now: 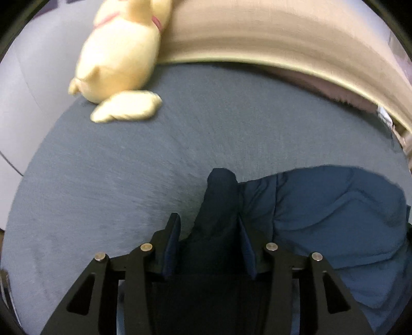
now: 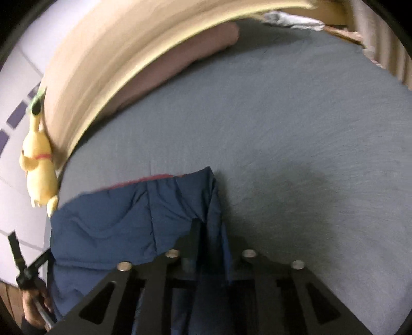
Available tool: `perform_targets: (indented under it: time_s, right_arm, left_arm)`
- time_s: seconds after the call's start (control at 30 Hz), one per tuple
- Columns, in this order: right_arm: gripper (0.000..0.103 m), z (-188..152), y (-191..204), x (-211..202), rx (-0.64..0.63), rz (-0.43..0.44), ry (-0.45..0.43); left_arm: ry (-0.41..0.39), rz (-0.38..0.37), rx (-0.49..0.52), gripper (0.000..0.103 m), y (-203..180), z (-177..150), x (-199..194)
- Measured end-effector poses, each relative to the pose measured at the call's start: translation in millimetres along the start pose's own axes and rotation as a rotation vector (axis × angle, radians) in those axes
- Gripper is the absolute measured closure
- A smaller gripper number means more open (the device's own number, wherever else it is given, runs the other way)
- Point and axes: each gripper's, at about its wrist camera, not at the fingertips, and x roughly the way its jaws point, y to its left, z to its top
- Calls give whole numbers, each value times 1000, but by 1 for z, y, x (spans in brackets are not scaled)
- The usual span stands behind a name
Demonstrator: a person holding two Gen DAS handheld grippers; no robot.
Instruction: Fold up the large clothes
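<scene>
A dark blue padded jacket (image 1: 334,219) hangs above the grey-blue bed sheet (image 1: 128,167), stretched between the two grippers. My left gripper (image 1: 208,221) has a bunched corner of the jacket between its fingers and grips it. In the right wrist view my right gripper (image 2: 208,226) is shut on the jacket's other edge (image 2: 213,201). The jacket's body (image 2: 116,226) spreads to the left of it, with a strip of red lining along its top edge. The right finger of the right gripper is hidden by cloth.
A yellow plush toy (image 1: 121,56) lies at the bed's far left corner against the beige headboard (image 1: 270,33); it also shows in the right wrist view (image 2: 41,170). A pinkish pillow (image 2: 180,56) lies along the headboard. White cloth (image 2: 293,20) lies at the far end.
</scene>
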Motion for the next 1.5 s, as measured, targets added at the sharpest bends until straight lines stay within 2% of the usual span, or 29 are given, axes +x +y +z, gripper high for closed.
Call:
perform_targets:
  time_s: [0.07, 0.1, 0.17, 0.2, 0.23, 0.3, 0.37, 0.53, 0.6, 0.73, 0.87, 1.1, 1.23, 1.4, 1.47, 1.5]
  right_arm:
    - [75, 3, 8, -26, -8, -48, -84]
    - [73, 5, 13, -40, -5, -63, -127]
    - [53, 7, 31, -59, 2, -12, -183]
    - [33, 6, 44, -64, -12, 4, -201]
    - [25, 3, 60, -67, -43, 17, -221]
    - [25, -6, 92, -67, -120, 38, -248]
    - [25, -16, 122, -49, -194, 51, -227]
    - [25, -29, 155, 10, -269, -39, -161]
    - [25, -26, 155, 35, -275, -72, -96]
    - [25, -21, 155, 59, -274, -106, -60]
    - [24, -16, 158, 71, -277, -113, -51]
    - [22, -23, 154, 78, -262, -93, -64]
    - [22, -36, 142, 64, -258, -87, -74]
    - [21, -37, 141, 64, -260, -89, -80]
    - [19, -37, 142, 64, -265, -87, -70]
    - [17, -35, 141, 61, -264, -77, -60]
  left_arm:
    - [-86, 23, -18, 55, -1, 2, -31]
    - [-118, 26, -24, 51, -3, 2, -43]
    - [-209, -1, -13, 37, -22, 2, -73]
    - [-227, -13, 10, 32, -33, 1, -80]
    - [-240, -24, 36, 31, -45, -1, -85]
    - [-251, -58, 88, 31, -78, -8, -85]
    - [-220, -79, 99, 31, -96, -13, -70]
    - [-87, -35, 116, 29, -118, -24, -23]
    - [-63, -34, 102, 26, -117, -22, -14]
    - [-31, -19, 113, 21, -121, -25, 0]
    - [-40, -4, 122, 20, -127, -27, 5]
    - [-49, -5, 123, 18, -123, -24, 14]
    - [-52, -7, 122, 18, -121, -23, 19]
    - [-56, -5, 124, 18, -119, -22, 21]
    - [-49, -22, 117, 18, -117, -20, 22]
    - [-39, -64, 103, 18, -110, -16, 16]
